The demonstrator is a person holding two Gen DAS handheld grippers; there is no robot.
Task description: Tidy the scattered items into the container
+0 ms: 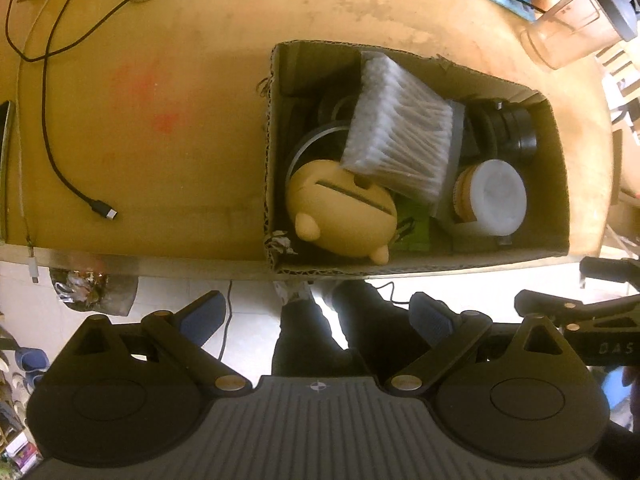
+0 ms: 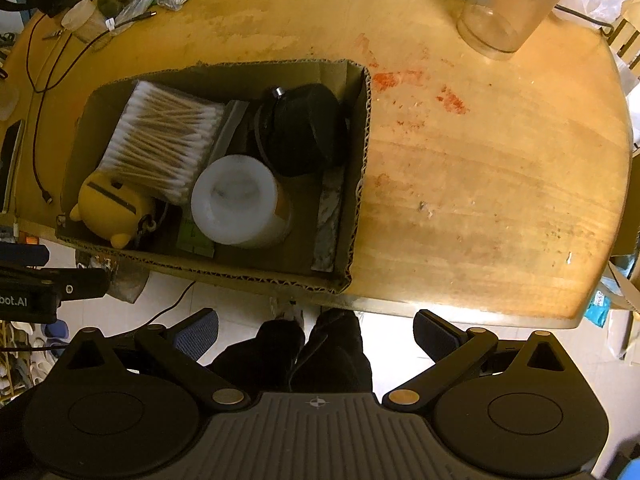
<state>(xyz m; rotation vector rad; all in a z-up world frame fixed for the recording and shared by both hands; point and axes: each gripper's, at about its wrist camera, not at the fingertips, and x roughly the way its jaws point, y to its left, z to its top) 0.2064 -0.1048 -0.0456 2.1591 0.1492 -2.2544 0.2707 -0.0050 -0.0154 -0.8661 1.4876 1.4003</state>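
Cable (image 1: 60, 168) left of cardboard box (image 1: 276, 152), jar (image 2: 508, 4) beyond; both hand-held grippers (image 1: 316, 316) (image 2: 316, 330) open, empty.

The wooden worktop (image 2: 480, 184), smeared with red stains (image 2: 452, 100), carries an open cardboard box (image 2: 360, 184) at its near edge, a clear jar (image 2: 508, 12) far right, and a black cable (image 1: 52, 148) at left.
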